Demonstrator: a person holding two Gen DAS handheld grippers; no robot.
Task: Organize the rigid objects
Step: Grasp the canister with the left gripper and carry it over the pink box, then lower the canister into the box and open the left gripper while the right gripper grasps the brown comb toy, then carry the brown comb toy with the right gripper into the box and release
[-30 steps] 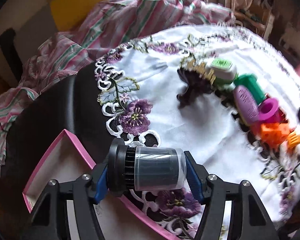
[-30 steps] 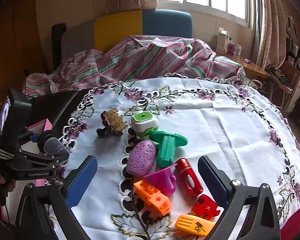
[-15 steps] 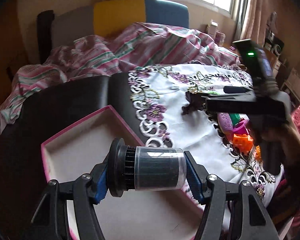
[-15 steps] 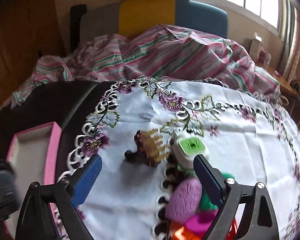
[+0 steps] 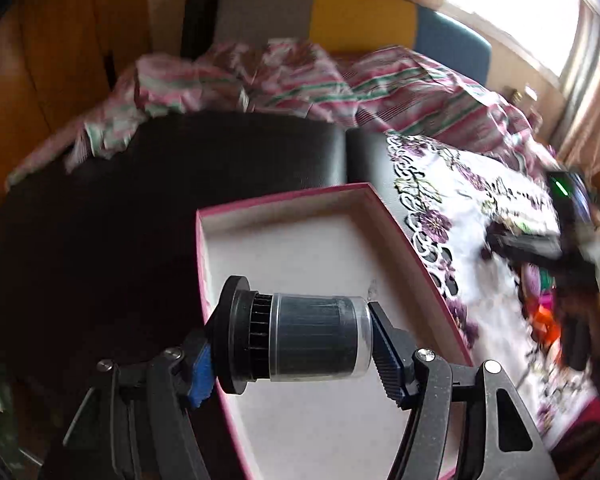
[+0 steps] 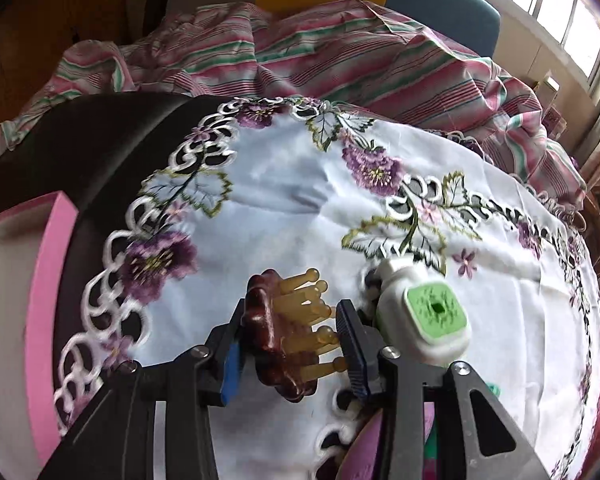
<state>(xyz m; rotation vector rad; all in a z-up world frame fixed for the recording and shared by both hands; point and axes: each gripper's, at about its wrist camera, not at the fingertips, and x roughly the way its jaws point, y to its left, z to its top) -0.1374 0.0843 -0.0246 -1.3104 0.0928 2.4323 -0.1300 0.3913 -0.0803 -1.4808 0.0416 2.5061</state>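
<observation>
Black table (image 6: 80, 152): embroidered cloth (image 6: 300, 200), pink box (image 5: 300, 248).

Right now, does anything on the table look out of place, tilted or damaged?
Nothing looks damaged or spilled. The left gripper holds a black canister sideways above the pink box. The brown hair clip sits between the right gripper fingers with its teeth pointing sideways, beside the white and green device.

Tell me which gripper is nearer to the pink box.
Left. The left gripper holds the black cylinder right over the pink box. The right gripper is off on the tablecloth, closed on the brown massager.
</observation>
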